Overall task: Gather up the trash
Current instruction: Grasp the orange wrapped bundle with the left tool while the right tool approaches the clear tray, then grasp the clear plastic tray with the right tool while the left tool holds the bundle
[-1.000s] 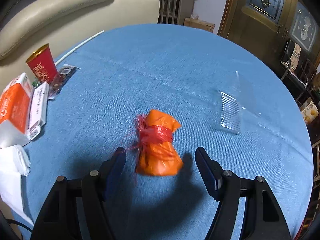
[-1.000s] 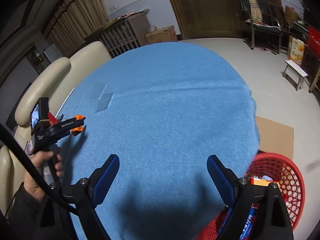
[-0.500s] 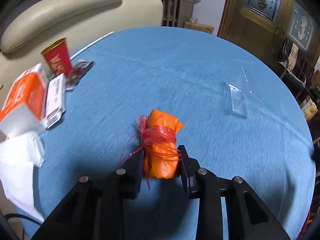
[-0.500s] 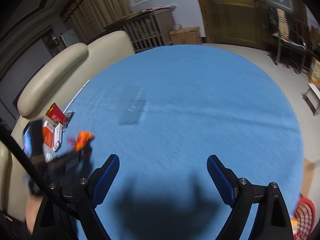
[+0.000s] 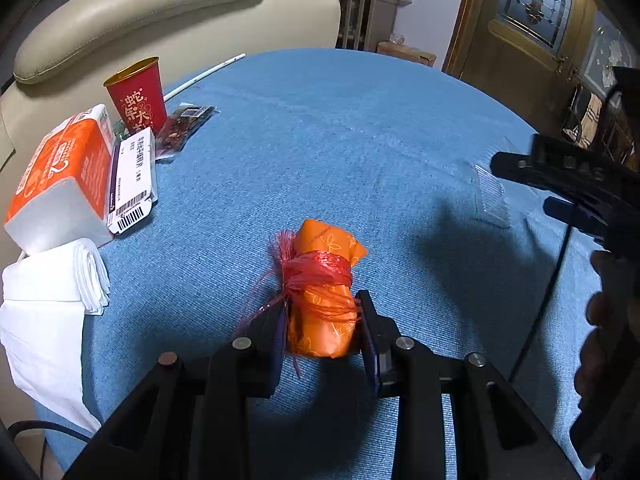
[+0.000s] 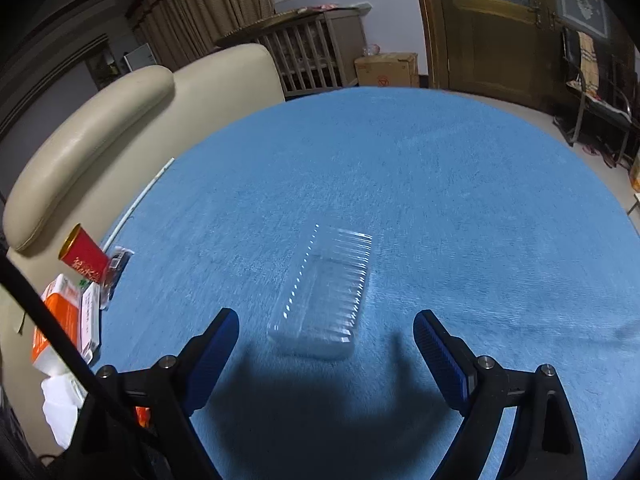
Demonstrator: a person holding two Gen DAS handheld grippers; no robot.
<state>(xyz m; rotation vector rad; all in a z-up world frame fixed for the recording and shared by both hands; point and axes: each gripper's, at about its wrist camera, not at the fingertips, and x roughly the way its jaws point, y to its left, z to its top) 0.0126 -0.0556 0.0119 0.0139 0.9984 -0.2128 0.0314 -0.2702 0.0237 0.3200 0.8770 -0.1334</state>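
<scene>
An orange plastic bundle (image 5: 322, 292) tied with red string lies on the blue round table (image 5: 340, 128). My left gripper (image 5: 323, 320) is shut on its near end. A clear plastic clamshell tray (image 6: 324, 292) lies mid-table, just ahead of and between the fingers of my right gripper (image 6: 326, 334), which is open and empty above the cloth. The tray also shows in the left wrist view (image 5: 492, 194), partly behind my right gripper (image 5: 568, 184).
At the table's left edge stand a red paper cup (image 5: 138, 94), a dark snack wrapper (image 5: 182, 126), an orange tissue pack (image 5: 60, 176), a white barcoded box (image 5: 134, 176) and white folded napkins (image 5: 52, 280). A beige sofa (image 5: 160, 12) lies behind the table.
My left gripper closed onto the orange bundle. My right gripper swung left from the red basket at the table edge and now faces the clear tray.
</scene>
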